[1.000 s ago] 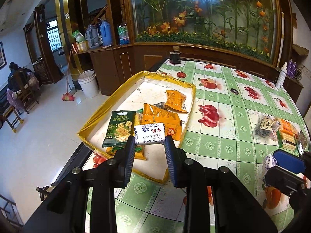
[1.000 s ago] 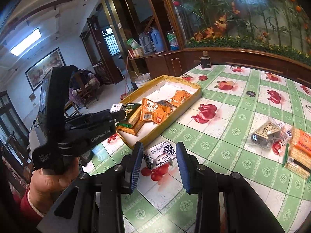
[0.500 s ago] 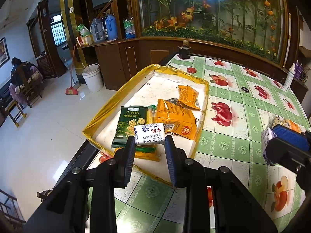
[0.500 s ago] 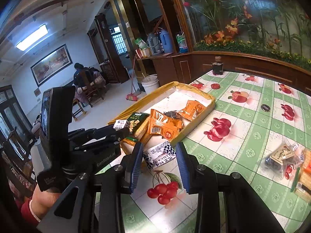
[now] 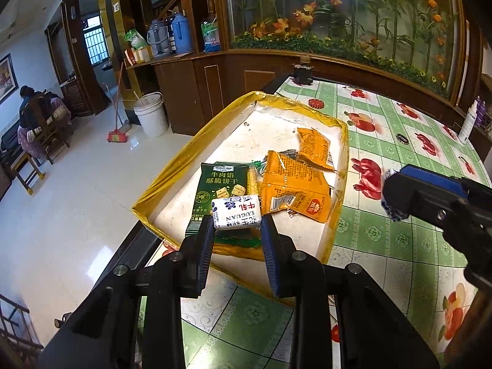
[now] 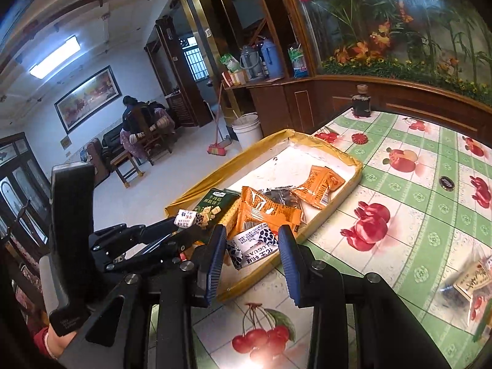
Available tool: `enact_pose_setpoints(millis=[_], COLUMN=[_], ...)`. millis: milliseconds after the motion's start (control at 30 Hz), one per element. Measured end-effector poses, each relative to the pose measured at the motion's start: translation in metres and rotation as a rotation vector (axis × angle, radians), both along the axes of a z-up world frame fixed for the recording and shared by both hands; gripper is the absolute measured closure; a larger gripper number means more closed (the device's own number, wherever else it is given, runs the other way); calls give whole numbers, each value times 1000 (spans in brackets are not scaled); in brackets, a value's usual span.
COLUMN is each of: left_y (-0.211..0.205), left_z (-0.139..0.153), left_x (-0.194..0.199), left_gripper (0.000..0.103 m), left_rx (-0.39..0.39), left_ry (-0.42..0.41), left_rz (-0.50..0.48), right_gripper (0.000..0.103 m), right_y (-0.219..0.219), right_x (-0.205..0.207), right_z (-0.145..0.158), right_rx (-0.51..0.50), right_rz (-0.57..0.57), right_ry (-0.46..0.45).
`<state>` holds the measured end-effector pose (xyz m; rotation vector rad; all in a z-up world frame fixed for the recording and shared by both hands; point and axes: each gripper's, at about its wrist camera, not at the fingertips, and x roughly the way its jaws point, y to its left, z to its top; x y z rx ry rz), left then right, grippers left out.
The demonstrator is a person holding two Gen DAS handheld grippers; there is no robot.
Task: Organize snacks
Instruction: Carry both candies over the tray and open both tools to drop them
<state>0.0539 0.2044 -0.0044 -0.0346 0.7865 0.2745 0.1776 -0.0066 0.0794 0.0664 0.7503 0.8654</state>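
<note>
My left gripper (image 5: pixel 236 226) is shut on a small white snack packet (image 5: pixel 237 211) with blue flowers and red characters, held over the near end of the yellow-rimmed tray (image 5: pixel 181 160). In the tray lie a green cracker pack (image 5: pixel 220 184) and orange packets (image 5: pixel 292 190). My right gripper (image 6: pixel 250 246) is shut on a matching white packet (image 6: pixel 253 247) above the tray's near rim (image 6: pixel 332 206). The right wrist view also shows the left gripper (image 6: pixel 190 220) with its packet (image 6: pixel 186 217) at the left, and the left wrist view shows the right gripper (image 5: pixel 396 196) at the right.
The table carries a green checked cloth with fruit prints (image 6: pixel 409 203). Loose snack bags (image 6: pixel 470 283) lie at the right. A dark jar (image 6: pixel 361 104) stands at the far edge. A person sits on a chair (image 6: pixel 138 126) across the room; bucket (image 5: pixel 152 113) on the floor.
Both grippers have moved toward the tray with their packets. The right gripper went from over the cherry print to the tray's near rim. Neither grip has changed.
</note>
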Motion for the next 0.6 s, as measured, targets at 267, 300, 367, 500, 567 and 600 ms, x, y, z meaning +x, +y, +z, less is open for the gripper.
enact_pose_setpoints(millis=[267, 300, 367, 500, 567, 600], left_y=[11, 12, 13, 13, 13, 13], left_z=[-8, -9, -11, -11, -12, -12], left_x=[8, 9, 10, 11, 12, 12], left_gripper=[75, 75, 75, 75, 75, 75], left_rx=[-9, -9, -7, -4, -4, -2], left_ry=[24, 27, 31, 29, 30, 29], left_rz=[17, 17, 17, 17, 16, 16], right_gripper=[68, 68, 68, 68, 67, 67], right_y=[19, 21, 23, 28, 30, 32], right_x=[22, 25, 30, 44, 51, 53], right_z=[-12, -14, -16, -22, -24, -25], right_rx=[-4, -5, -4, 3, 8, 9], right_rz=[11, 9, 6, -3, -7, -9], right_ry=[29, 30, 36, 50, 57, 58])
